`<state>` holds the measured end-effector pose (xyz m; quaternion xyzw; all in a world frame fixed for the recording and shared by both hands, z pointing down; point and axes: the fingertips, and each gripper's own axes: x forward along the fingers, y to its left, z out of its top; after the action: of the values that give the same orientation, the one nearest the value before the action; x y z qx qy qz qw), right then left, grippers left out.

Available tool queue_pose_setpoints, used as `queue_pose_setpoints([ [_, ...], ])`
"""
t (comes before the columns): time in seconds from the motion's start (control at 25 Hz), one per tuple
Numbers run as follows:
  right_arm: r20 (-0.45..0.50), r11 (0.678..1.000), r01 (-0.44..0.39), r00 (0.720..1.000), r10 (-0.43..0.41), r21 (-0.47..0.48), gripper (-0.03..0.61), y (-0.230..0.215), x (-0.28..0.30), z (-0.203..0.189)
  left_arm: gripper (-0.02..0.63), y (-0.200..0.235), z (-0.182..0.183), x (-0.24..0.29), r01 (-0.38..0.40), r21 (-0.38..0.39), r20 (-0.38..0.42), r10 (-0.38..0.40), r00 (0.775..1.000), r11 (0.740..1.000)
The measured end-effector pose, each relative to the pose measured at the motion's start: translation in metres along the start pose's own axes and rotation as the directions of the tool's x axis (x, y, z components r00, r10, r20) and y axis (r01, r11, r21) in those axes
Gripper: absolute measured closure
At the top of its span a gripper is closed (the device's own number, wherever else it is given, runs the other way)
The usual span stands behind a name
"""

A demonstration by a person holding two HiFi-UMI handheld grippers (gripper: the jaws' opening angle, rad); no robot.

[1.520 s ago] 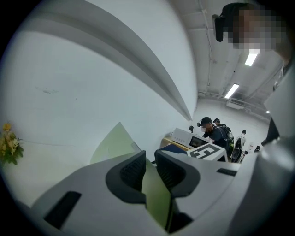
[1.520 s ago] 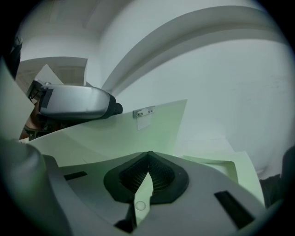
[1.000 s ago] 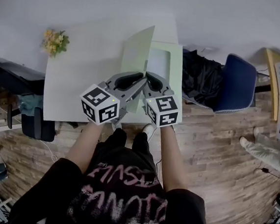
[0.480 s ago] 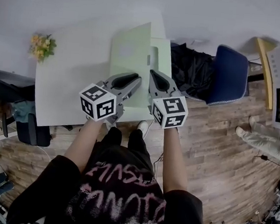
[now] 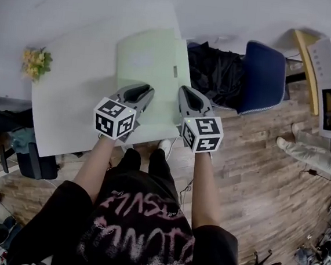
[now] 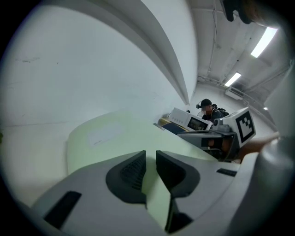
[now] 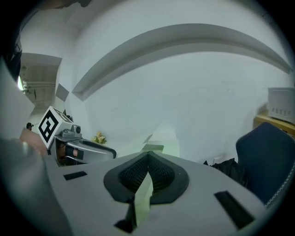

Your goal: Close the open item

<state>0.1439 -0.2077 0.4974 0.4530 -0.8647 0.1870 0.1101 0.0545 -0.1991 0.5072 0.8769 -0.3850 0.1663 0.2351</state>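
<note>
The closing step looks nearly done. The pale green card folder lies on the right half of the white table, its long side running from the table's near edge towards the middle. Its front cover, with a pale rectangular label, is folded down low over the back leaf. From the head view, a narrow strip of that leaf shows on the side nearer the table's right edge. I cannot tell whether the cover lies fully flat or is a little raised.

Both tools sit over the table's near edge, at the end of the folder closest to the person. The left gripper has its jaws a little apart. They have just been opening, and the cover's green edge runs through the gap between the pads. The gap looks wider than the sheet, so I judge this a loosened hold rather than a pinch. The right gripper has its jaws pressed together at the tips, pinching a thin green edge of the folder on the side nearer the table's right edge.

The next move seems to call for drawing the left tool back off the cover, towards the table's near edge, so the cover settles under its own weight. The right tool would need to keep the lower leaf steady until then and only afterwards let go, since light card can slide across the table.
</note>
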Motion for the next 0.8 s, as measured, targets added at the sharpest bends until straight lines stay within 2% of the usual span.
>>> queue_pose_setpoints([
  [0.24, -0.021, 0.998, 0.022, 1.0, -0.021, 0.059, 0.569, -0.018, -0.006, -0.019, 0.545, -0.003, -0.007, 0.016, 0.009, 0.003, -0.027, -0.009, 1.0, 1.0],
  [0.4, -0.06, 0.997, 0.035, 0.998, -0.031, 0.063, 0.569, -0.028, -0.006, -0.034, 0.55, -0.013, -0.022, 0.033, 0.041, 0.05, -0.099, -0.036, 0.994, 0.998],
  [0.52, -0.12, 1.0, 0.024, 0.993, -0.021, 0.021, 0.569, -0.024, 0.0, -0.052, 0.561, -0.018, -0.033, 0.047, 0.056, 0.102, -0.162, -0.039, 0.986, 0.993],
  [0.64, -0.146, 0.999, 0.054, 0.988, -0.054, -0.006, 0.569, -0.027, 0.002, -0.061, 0.565, -0.02, -0.038, 0.055, 0.055, 0.178, -0.218, -0.016, 0.976, 0.982],
  [0.8, -0.165, 0.996, 0.089, 0.982, -0.092, -0.028, 0.568, -0.036, 0.008, -0.061, 0.568, -0.021, -0.045, 0.059, 0.08, 0.201, -0.266, -0.025, 0.964, 0.976],
])
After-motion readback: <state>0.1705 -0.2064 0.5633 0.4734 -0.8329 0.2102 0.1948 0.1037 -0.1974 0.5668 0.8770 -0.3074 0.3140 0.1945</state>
